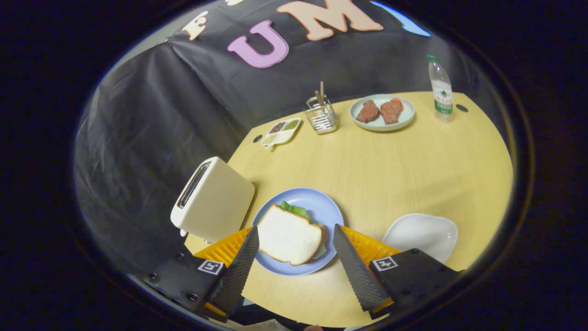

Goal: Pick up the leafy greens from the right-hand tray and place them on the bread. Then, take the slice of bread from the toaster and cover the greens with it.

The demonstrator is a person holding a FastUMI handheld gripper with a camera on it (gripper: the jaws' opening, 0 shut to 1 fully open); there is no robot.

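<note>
Tabletop (390,174): bread slice (288,235) flat between open claw (294,239).

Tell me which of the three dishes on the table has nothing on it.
The white dish, just beyond the open gripper's right finger. The blue plate between the fingers holds the bread over greens; the pale green plate farther back holds two meat pieces.

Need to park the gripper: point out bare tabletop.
Gripper open over the bread slice. Bare: the wide middle between blue plate, meat plate and water bottle. Crowded: toaster, blue plate, white tray.
</note>
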